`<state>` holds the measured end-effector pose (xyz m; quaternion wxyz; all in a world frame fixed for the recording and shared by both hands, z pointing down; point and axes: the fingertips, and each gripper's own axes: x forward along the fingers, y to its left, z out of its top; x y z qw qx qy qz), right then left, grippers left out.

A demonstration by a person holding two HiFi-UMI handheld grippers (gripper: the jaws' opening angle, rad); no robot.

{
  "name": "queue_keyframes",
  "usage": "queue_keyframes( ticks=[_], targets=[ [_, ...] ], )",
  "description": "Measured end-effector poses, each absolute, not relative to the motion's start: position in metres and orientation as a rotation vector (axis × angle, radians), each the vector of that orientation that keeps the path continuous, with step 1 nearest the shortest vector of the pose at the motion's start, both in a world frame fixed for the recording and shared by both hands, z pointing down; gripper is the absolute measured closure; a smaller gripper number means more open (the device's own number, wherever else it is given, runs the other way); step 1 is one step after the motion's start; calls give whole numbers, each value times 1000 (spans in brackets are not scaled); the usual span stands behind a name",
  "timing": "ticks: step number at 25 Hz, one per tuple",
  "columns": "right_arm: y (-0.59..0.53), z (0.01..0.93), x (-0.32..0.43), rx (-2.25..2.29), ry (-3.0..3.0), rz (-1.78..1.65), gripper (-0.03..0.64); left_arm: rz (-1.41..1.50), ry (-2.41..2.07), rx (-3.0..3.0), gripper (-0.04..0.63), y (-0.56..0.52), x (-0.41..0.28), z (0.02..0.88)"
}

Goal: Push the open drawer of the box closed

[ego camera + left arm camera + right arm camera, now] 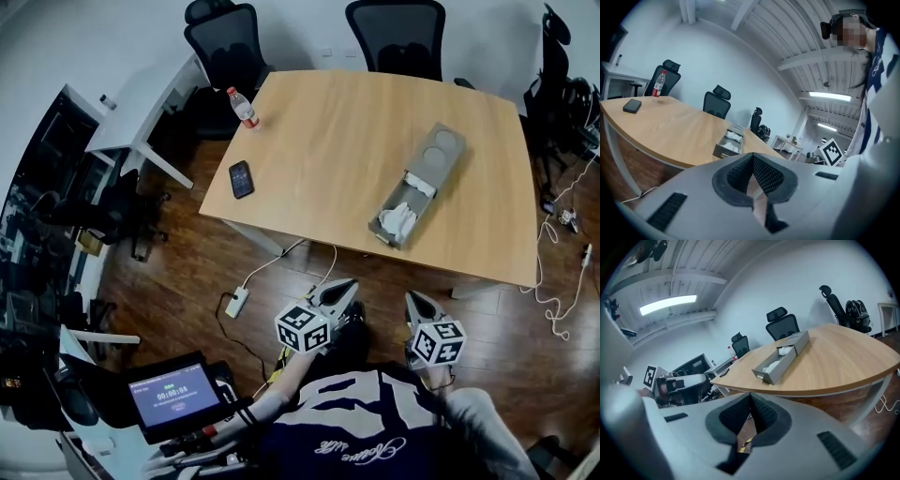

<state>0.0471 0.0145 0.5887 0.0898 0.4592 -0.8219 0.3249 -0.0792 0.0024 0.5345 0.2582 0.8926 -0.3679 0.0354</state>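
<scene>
A: The wooden table [356, 131] fills the upper middle of your head view. 2 black office chairs [225, 42] stand behind its far edge at the top of the frame.

B: On the right half of that table you have the grey box [442, 150], lying on a diagonal. Its top shows 2 round recesses.

A: Its drawer [381, 229] is open. It sticks out toward the lower left, so its front sits near the table edge closest to you. White crumpled material [398, 217] lies inside it.

B: Your right gripper view shows the same thing. The drawer [774, 367] is pulled out at centre frame, with the box [800, 340] behind it.

A: Your left gripper [345, 289] is at the lower centre of the head view, over the wood floor [187, 272]. It is below the table edge and well apart from the box.

B: In your left gripper view its jaws are pressed together at the tips, and the left gripper [752, 155] has nothing between them.

A: Your right gripper [413, 300] sits just to the right of it, also over the floor and close to your body.

B: It is the same there. In your right gripper view the right gripper [750, 395] has its jaws closed tip to tip and is empty.

A: The smaller things are on the table's left side. A clear bottle [243, 107] with a red cap stands near the upper left corner.

B: A dark phone [241, 178] lies flat below it, near the left edge. Both are well apart from the box.
</scene>
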Motion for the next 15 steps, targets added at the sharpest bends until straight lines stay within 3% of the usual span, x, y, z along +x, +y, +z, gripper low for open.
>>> queue_keyframes(
  ticks=[10, 15],
  targets=[
    [-83, 619, -22, 1416, -2316, 950, 621, 109, -881, 2433, 594, -92, -141, 549],
    [-107, 633, -40, 1384, -2248, 978, 621, 121, -781, 2428, 594, -112, -139, 554]
  ],
)
